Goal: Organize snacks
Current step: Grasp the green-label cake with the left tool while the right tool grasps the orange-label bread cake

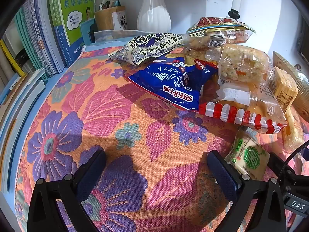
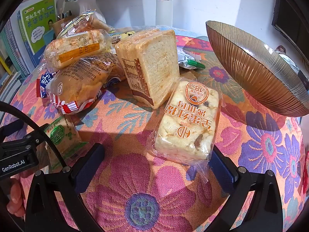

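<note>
A pile of wrapped snacks lies on the floral tablecloth. In the left wrist view I see a blue packet [image 1: 170, 85], a grey patterned bag [image 1: 146, 48], a red-striped bun pack [image 1: 243, 110] and a small green-label packet [image 1: 249, 156]. My left gripper [image 1: 156, 166] is open and empty, over bare cloth in front of the pile. In the right wrist view a sliced bread pack [image 2: 152, 65] stands upright and an orange-printed cake pack [image 2: 187, 121] lies just ahead. My right gripper [image 2: 156, 160] is open, its right finger [image 2: 222, 168] at the cake pack's near edge.
A ribbed bronze bowl [image 2: 256, 67] stands at the right. Books [image 1: 63, 25], a wooden pen holder [image 1: 108, 17] and a white vase [image 1: 154, 11] line the back. The left gripper's body [image 2: 17, 152] shows at the right view's left edge.
</note>
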`<state>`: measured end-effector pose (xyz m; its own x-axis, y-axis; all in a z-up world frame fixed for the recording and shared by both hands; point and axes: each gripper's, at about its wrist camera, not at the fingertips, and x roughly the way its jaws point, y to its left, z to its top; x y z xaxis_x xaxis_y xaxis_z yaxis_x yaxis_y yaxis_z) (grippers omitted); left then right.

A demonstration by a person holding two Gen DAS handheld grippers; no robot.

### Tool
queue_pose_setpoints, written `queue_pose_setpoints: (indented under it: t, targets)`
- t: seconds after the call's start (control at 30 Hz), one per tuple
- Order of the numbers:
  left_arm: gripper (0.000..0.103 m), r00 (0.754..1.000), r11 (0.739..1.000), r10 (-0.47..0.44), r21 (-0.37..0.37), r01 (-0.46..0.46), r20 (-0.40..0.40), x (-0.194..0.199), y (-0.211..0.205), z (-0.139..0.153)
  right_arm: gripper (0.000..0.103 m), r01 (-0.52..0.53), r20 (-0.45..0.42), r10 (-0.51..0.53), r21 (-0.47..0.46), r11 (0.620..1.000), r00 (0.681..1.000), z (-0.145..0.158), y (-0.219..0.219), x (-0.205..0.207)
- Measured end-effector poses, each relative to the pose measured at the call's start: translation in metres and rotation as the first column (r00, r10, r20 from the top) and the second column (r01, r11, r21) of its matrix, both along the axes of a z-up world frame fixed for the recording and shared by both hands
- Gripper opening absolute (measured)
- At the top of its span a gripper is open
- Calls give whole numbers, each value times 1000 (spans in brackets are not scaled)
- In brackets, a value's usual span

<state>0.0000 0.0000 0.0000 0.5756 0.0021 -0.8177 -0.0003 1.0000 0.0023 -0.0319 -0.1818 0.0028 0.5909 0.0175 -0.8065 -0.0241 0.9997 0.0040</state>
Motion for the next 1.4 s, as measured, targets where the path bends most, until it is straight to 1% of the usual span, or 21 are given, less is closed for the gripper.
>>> queue_pose_setpoints:
  t: [0.13, 0.2, 0.27, 0.3, 0.37, 0.47, 0.53, 0.57, 0.6, 0.67, 0.7, 0.77, 0.83, 0.87, 0.93, 1.0, 1.03, 1.07, 1.17, 1.27, 1.4]
  targets:
    - [103, 999, 1000, -2, 5, 2, -37, -4, -1, 1, 103, -33, -26, 33, 21, 999, 999, 1, -1, -4]
    - [103, 998, 1000, -22, 5, 23, -65, -15, -2, 2, 103, -109, -90, 111, 31, 994, 990, 3, 0, -10]
    - [103, 998, 999, -38, 6, 38, -53, -29, 0, 2, 103, -199, -144, 197, 6, 980, 970, 8, -1, -26]
    - [103, 998, 999, -49, 5, 49, -36, -40, -6, 2, 103, -233, -137, 230, -5, 973, 964, 9, -1, -31]
    - [103, 998, 998, -59, 0, 59, -30, -48, -6, 2, 103, -208, -112, 209, 27, 978, 971, 5, -6, -38]
    - [103, 994, 996, -87, -3, 87, -61, -46, 0, 3, 103, -202, -79, 202, 8, 979, 976, 0, -6, -54]
    - [103, 990, 993, -114, -7, 114, -82, -45, 2, 6, 103, -211, -79, 211, 8, 978, 974, 0, -5, -54]
    - [103, 991, 994, -113, -13, 112, -76, -44, 4, 8, 103, -216, -84, 217, 15, 976, 973, 1, -8, -56]
    - [103, 993, 994, -107, -16, 106, -43, -46, 7, 14, 103, -212, -84, 214, 28, 977, 973, 8, -12, -51]
    - [103, 993, 993, -115, -17, 116, 32, -48, 11, 24, 103, -221, -44, 224, 60, 973, 974, 13, -12, -52]
    - [103, 990, 991, -130, -25, 131, 64, -50, 12, 29, 103, -228, 5, 229, 71, 971, 974, 20, -16, -55]
    - [103, 977, 981, -177, -61, 185, 120, -48, 11, 40, 103, -224, 110, 218, 51, 973, 970, 37, -25, -60]
    - [103, 958, 965, -225, -98, 245, 176, -44, 6, 46, 103, -211, 231, 202, 18, 977, 952, 52, -35, -65]
    - [103, 951, 959, -241, -100, 263, 192, -40, 1, 47, 103, -206, 275, 195, 13, 978, 942, 57, -40, -64]
    - [103, 945, 958, -254, -82, 276, 207, -32, -10, 45, 103, -197, 321, 181, 21, 980, 930, 61, -47, -59]
    - [103, 939, 948, -272, -106, 299, 211, -27, -18, 38, 103, -172, 321, 148, 47, 984, 935, 51, -57, -53]
    - [103, 938, 945, -289, -101, 312, 193, -27, -25, 34, 103, -161, 284, 133, 77, 984, 950, 46, -65, -46]
    - [102, 935, 943, -304, -79, 322, 185, -29, -29, 33, 103, -154, 267, 123, 98, 983, 956, 45, -68, -40]
    - [102, 912, 933, -341, -38, 359, 228, -39, -35, 36, 103, -158, 280, 119, 120, 980, 953, 47, -68, -36]
    - [102, 895, 922, -377, 1, 388, 238, -48, -43, 36, 103, -169, 286, 133, 105, 980, 949, 45, -67, -39]
    - [102, 892, 914, -400, 24, 404, 211, -47, -48, 32, 103, -175, 302, 143, 79, 981, 943, 46, -61, -45]
